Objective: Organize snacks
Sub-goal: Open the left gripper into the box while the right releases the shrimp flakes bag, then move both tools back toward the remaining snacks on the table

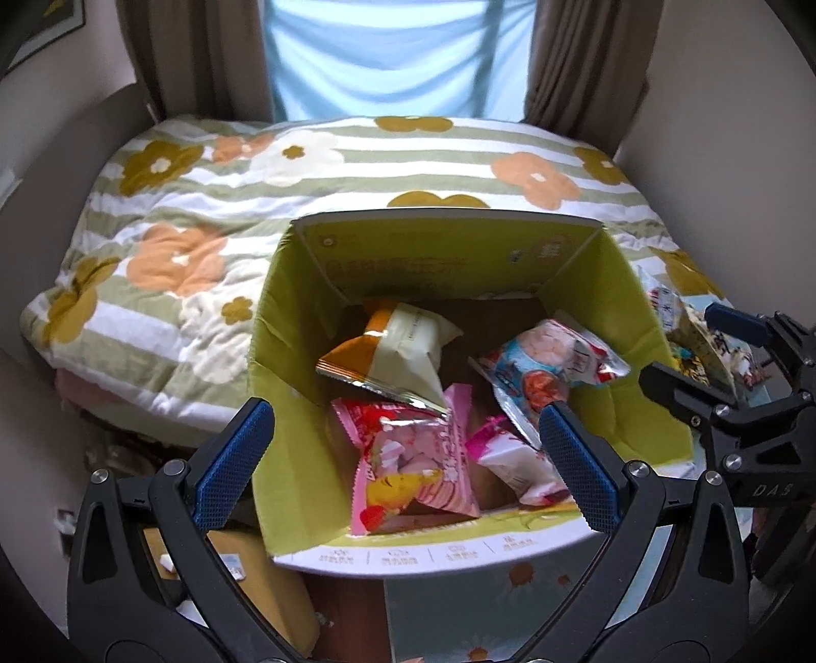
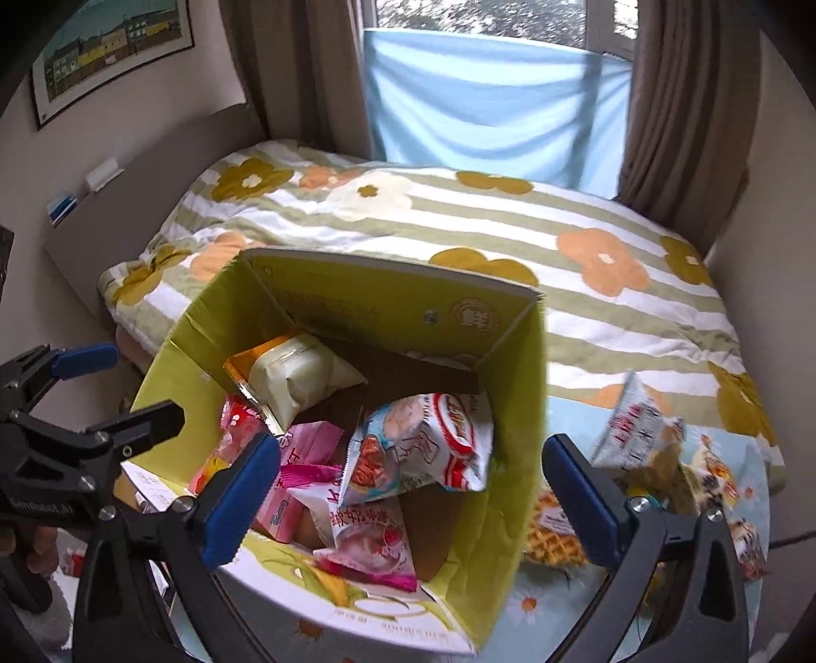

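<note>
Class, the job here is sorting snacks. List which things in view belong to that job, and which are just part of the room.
Part of the job:
- green cardboard box, open
- cream and orange packet in the box
- pink packet in the box
- loose snack packets beside the box

Just lying about:
- flowered quilt
- brown curtains
- framed picture

Soft daylight enters through the window (image 2: 479, 20) behind a pale blue cloth (image 1: 398, 56). Fisheye bending darkens the corners. Snack packets (image 2: 637, 423) at right blur slightly.

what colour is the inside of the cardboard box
Yellow-green on the box walls, brown at the bottom; clearest in the left wrist view.
</note>
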Motion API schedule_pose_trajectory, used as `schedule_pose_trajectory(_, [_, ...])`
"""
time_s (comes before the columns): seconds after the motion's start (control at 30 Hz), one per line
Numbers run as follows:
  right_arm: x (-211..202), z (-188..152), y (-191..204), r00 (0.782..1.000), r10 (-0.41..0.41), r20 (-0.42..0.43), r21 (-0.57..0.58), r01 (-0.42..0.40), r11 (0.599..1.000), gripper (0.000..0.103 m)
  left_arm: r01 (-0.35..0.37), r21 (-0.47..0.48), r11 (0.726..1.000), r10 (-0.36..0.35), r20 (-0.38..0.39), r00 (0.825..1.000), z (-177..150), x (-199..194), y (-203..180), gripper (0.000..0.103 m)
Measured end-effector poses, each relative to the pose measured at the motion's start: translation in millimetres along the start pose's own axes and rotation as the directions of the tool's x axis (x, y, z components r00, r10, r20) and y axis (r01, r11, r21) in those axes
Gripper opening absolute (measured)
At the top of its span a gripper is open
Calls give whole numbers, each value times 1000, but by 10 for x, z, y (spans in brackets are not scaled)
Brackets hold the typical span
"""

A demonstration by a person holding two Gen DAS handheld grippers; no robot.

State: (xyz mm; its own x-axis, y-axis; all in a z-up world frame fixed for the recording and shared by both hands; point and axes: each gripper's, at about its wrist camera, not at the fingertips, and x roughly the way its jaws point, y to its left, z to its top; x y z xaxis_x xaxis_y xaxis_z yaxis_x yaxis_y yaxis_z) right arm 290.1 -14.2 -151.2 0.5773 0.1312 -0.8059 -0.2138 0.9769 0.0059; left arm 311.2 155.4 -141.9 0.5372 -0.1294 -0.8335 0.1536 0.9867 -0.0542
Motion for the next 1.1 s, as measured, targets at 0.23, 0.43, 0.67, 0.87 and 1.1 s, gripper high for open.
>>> schedule_pose_trajectory(0.23, [-333,-131,-50,997,-79,23,41,78,996,102,75,56,996,-75,2,997,-85,-81,-213,103])
schedule_pose_trajectory(0.43, [-505,-268,-169,991,-133,12,70,132,989,102,130,105,986,-129,-10,992,-106,-71,-475,103])
schedule_pose_trajectory(0.67, [-648,-510,-509,993,-122,-4,159,121,980,102,174,153,973,-173,-20,985,-100,-100,-866,103])
schedule_pose_trajectory(0.87, [-777,-751,-1029,993,-115,-6,227,113,967,102,174,187,967,-175,-9,984,-55,-120,-1381,103])
schedule_pose_trajectory(1.1, [-1022,-965,-1878,991,-133,-1,262,129,956,102,191,177,966,-192,-10,981,-17,-76,-2095,103])
